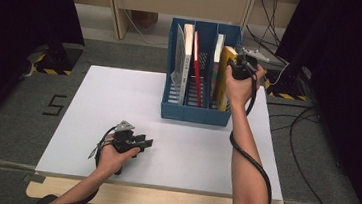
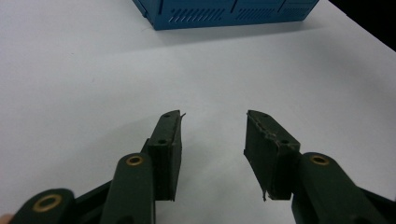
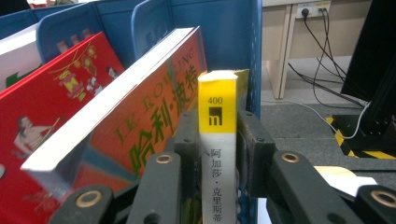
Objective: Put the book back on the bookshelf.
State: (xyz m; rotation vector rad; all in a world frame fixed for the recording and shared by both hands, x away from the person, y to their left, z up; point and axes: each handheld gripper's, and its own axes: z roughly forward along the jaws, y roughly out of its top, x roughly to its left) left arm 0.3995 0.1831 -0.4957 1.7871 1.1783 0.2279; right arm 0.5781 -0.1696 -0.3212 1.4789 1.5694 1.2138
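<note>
Right tool (image 1: 235, 63) sits at the top of the yellow-spined book (image 3: 217, 140), jaws either side of the spine, pads at or just off the covers; can't tell if it's gripped. The book stands upright in the rightmost slot of the blue file rack (image 1: 195, 114), long axis vertical, against the rack's right wall. The orange book (image 3: 154, 121) leans beside it. Left tool (image 2: 212, 154) is empty, jaws apart, over the bench (image 1: 119, 91) well short of the rack. Right hand is nearer.

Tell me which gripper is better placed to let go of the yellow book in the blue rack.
Right. The right gripper has its jaws either side of the yellow book in the rack; the left gripper lies open on the table, well short of it.
</note>
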